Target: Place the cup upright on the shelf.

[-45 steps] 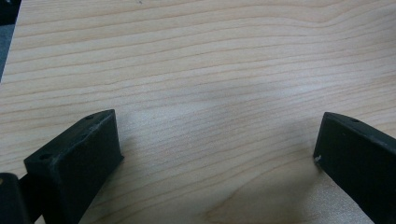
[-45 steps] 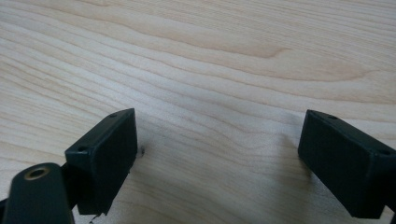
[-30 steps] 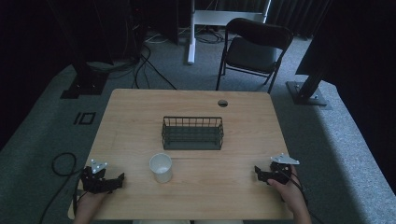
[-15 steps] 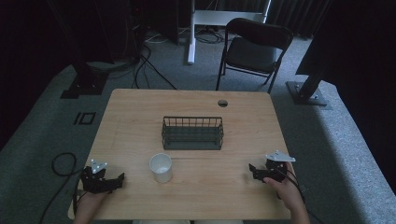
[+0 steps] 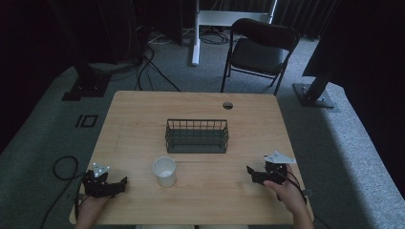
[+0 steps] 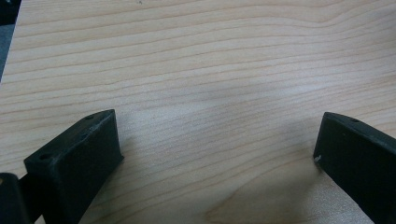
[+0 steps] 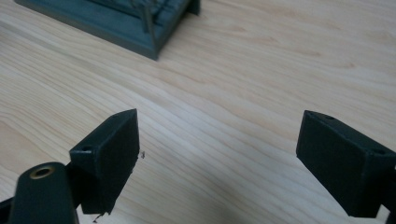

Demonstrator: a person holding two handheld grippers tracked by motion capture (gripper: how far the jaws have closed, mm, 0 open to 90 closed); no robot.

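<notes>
Both black grippers, left gripper (image 5: 106, 183) and right gripper (image 5: 264, 174), trail cables (blocky, screw-holed jaws).

The high view is being kept dim, with the surroundings sunk in black from 9 through 3 o'clock. The tabletop (image 5: 143, 119) is being lit softly from above. In both gripper views, sharp wood grain is being rendered, with soft shadows at 6 o'clock.

The basket (image 7: 135, 23) is cut off at top.
</notes>
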